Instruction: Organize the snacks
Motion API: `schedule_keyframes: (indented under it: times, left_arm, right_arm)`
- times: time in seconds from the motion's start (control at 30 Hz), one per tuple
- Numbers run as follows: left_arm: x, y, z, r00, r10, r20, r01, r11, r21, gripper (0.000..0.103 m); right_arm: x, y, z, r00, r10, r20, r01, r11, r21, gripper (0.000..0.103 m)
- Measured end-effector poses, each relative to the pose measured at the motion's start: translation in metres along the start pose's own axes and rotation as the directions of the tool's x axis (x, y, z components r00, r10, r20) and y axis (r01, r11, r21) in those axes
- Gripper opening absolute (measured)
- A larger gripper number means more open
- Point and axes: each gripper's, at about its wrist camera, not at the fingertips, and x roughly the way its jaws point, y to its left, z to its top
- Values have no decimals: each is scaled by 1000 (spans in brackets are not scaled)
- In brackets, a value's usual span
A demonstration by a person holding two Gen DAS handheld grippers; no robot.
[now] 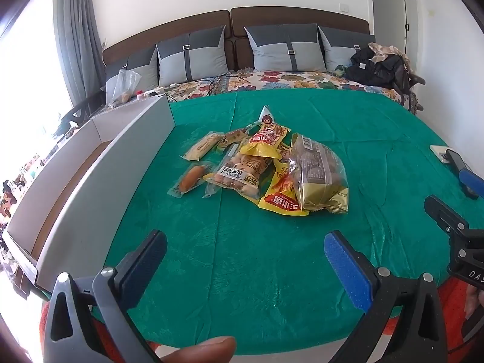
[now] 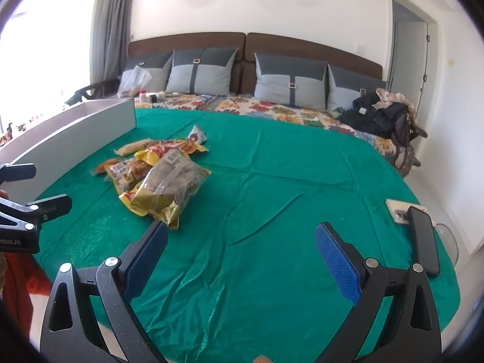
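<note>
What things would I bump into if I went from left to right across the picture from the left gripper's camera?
White box → sausage packet → peanut bag → gold bread bag → dark phone.

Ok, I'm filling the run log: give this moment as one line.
stage: before first pick | left tool: open, empty | right tool: open, empty | snack pile: untouched on green cloth | white box: beside pile

Daylight floods from blown-out window (image 1: 27, 96) at left; sharp centre; fisheye-warped edges
</note>
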Motion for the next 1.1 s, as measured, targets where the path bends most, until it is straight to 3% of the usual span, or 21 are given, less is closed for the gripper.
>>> schedule_keyframes:
  times: [1.1]
  left_arm:
    - [13, 11, -6, 1000, 24, -18, -24, 999, -23, 103]
  right_arm:
    - [5, 8, 0, 1000, 8, 1, -8, 999, -31, 99]
